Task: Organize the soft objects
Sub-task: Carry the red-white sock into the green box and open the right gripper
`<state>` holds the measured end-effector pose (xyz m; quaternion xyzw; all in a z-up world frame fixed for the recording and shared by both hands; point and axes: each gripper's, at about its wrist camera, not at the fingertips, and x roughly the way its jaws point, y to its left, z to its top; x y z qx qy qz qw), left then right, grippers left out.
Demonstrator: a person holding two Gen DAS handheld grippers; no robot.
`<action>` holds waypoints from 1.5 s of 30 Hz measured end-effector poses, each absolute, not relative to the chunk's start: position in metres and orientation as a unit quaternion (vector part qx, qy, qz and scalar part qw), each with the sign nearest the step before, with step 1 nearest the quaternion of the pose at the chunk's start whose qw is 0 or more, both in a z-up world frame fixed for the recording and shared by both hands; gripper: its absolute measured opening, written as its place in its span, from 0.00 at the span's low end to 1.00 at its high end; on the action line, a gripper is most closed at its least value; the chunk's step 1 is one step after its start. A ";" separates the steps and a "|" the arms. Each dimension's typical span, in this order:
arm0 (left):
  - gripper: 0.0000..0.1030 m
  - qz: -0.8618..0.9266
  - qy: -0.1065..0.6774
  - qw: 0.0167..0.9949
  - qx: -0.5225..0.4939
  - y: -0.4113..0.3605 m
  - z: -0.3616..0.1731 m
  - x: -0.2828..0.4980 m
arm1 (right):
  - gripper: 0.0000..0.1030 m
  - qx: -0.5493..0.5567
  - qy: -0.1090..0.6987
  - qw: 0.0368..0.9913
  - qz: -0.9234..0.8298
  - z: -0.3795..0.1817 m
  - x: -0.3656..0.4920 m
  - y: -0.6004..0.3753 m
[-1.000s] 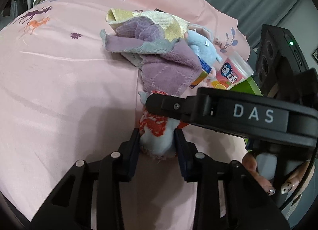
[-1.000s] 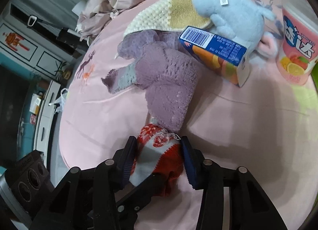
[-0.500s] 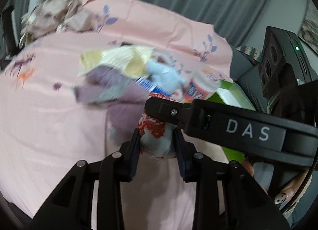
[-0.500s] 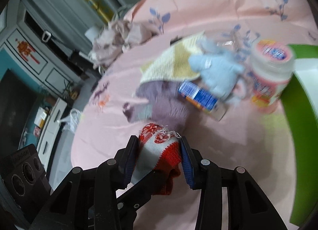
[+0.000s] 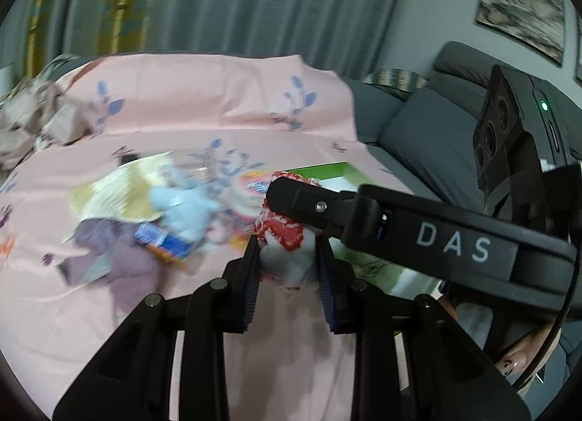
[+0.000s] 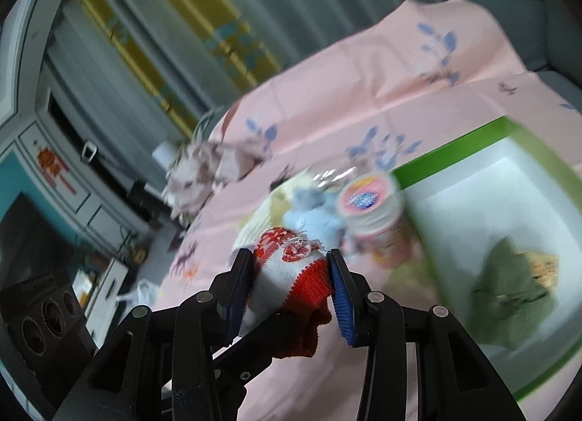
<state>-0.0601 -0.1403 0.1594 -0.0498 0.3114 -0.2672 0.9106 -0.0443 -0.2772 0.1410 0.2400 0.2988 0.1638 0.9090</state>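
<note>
Both grippers are shut on one red-and-grey knitted sock (image 5: 285, 250), lifted above the pink bedsheet (image 5: 91, 312). My left gripper (image 5: 287, 268) pinches its grey end. My right gripper (image 6: 291, 282) pinches the same sock (image 6: 287, 275) from the other side, and its black arm crosses the left wrist view. A pale blue plush toy (image 5: 182, 210), a yellow cloth (image 5: 116, 195) and a purple cloth (image 5: 120, 257) lie on the sheet behind. A green-rimmed white box (image 6: 473, 210) to the right holds a green cloth (image 6: 509, 282).
A pink-labelled jar (image 6: 371, 217) stands beside the box's left rim. A blue-and-orange carton (image 5: 163, 242) lies by the plush. Crumpled beige fabric (image 6: 200, 173) sits at the sheet's far left. A grey sofa (image 5: 418, 119) is behind the box.
Both grippers have risen with the sock, lifting it well off the sheet. The view has swung up and right, so the green box now shows more fully.
</note>
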 end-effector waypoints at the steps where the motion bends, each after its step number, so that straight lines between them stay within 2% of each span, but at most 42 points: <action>1: 0.27 -0.276 0.311 0.908 -0.048 -0.149 0.162 -0.059 | 0.43 0.244 0.294 0.911 0.157 0.142 -0.046 -0.283; 14: 0.26 -0.385 0.340 0.858 -0.003 -0.241 0.161 -0.044 | 0.43 0.319 0.250 0.913 0.045 0.129 -0.066 -0.374; 22: 0.27 -0.425 0.409 0.807 -0.010 -0.278 0.142 -0.020 | 0.43 0.347 0.273 0.897 -0.018 0.107 -0.063 -0.408; 45: 0.27 -0.446 0.479 0.756 -0.027 -0.305 0.103 0.000 | 0.43 0.361 0.334 0.865 -0.100 0.079 -0.052 -0.433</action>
